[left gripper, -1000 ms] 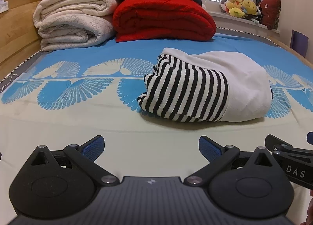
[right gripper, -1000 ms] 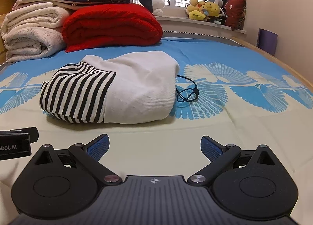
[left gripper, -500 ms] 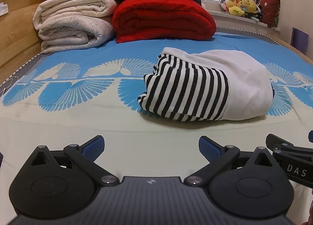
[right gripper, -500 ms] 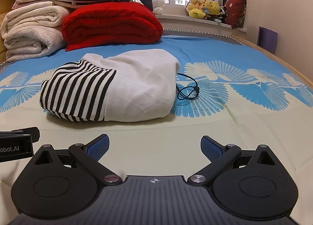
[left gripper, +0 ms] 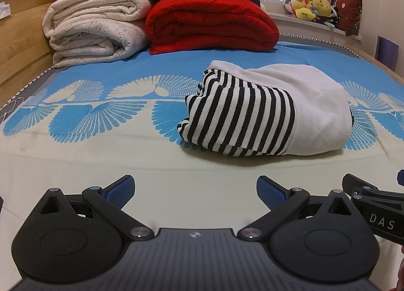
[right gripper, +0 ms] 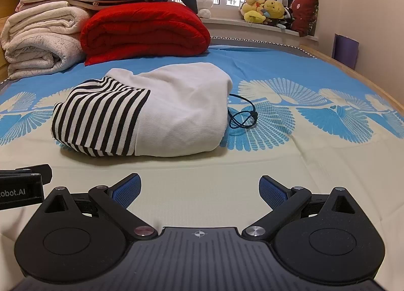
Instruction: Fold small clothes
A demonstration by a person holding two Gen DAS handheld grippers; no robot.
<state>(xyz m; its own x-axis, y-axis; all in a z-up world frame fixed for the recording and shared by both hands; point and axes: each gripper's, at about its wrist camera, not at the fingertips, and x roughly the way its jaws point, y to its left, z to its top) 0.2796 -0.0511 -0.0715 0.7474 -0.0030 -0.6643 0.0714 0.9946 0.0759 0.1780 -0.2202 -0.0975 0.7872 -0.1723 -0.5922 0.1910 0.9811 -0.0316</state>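
A small garment (left gripper: pixel 272 111), white with a black-and-white striped part, lies in a folded bundle on the bed sheet (left gripper: pixel 75 154). It also shows in the right wrist view (right gripper: pixel 146 111), striped end to the left. A dark drawstring (right gripper: pixel 243 116) trails from its right side. My left gripper (left gripper: pixel 194 188) is open and empty, over the sheet in front of the garment, apart from it. My right gripper (right gripper: pixel 199 188) is open and empty, also short of the garment. Each gripper's body shows at the edge of the other's view.
Folded white blankets (left gripper: pixel 93 33) and a red quilt (left gripper: pixel 212 25) are stacked at the bed's far end. A wooden bed frame (left gripper: pixel 20 46) runs along the left. Plush toys (right gripper: pixel 267 11) sit on the windowsill. A wooden edge (right gripper: pixel 358 73) borders the bed's right side.
Both grippers have eased slightly toward the garment, which sits a little lower and larger in view. Both grippers stay open and the garment has not moved.
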